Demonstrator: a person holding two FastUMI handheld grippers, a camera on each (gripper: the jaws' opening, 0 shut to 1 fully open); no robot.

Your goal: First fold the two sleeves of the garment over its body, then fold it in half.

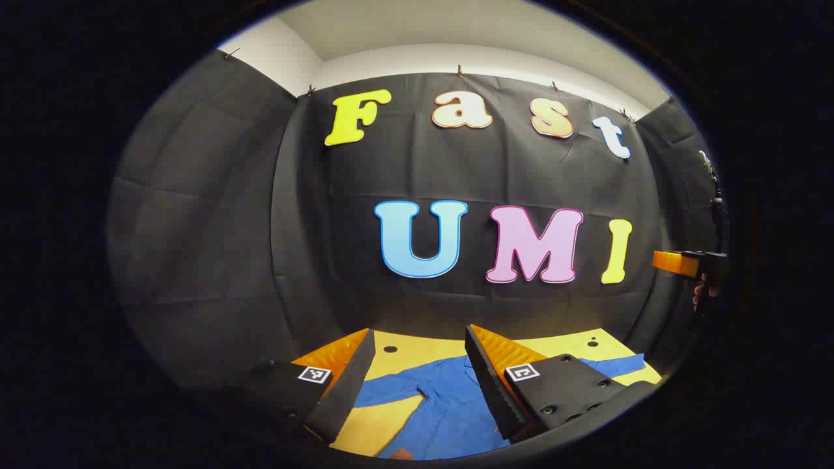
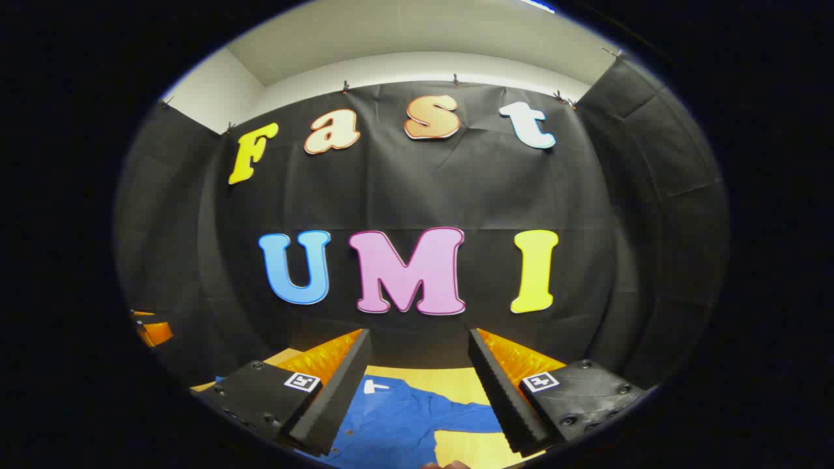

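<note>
A blue garment (image 1: pixel 449 404) lies spread flat on a yellow table (image 1: pixel 384 426); one sleeve (image 1: pixel 391 391) reaches left and the other sleeve (image 1: pixel 619 365) reaches right. In the right gripper view the same garment (image 2: pixel 397 423) shows its collar with a white tag (image 2: pixel 374 386) and one sleeve (image 2: pixel 469 415) stretched right. My left gripper (image 1: pixel 420 355) hovers open above the garment, nothing between its fingers. My right gripper (image 2: pixel 420 355) also stands open above the collar area. The right gripper (image 1: pixel 690 264) appears at the far right of the left gripper view, held by a hand.
The black cloth wall (image 1: pixel 456 176) closes the back and both sides of the booth. The yellow table has small dark holes (image 1: pixel 390 349) near its far edge. Part of the left gripper (image 2: pixel 153 329) shows at the left edge of the right gripper view.
</note>
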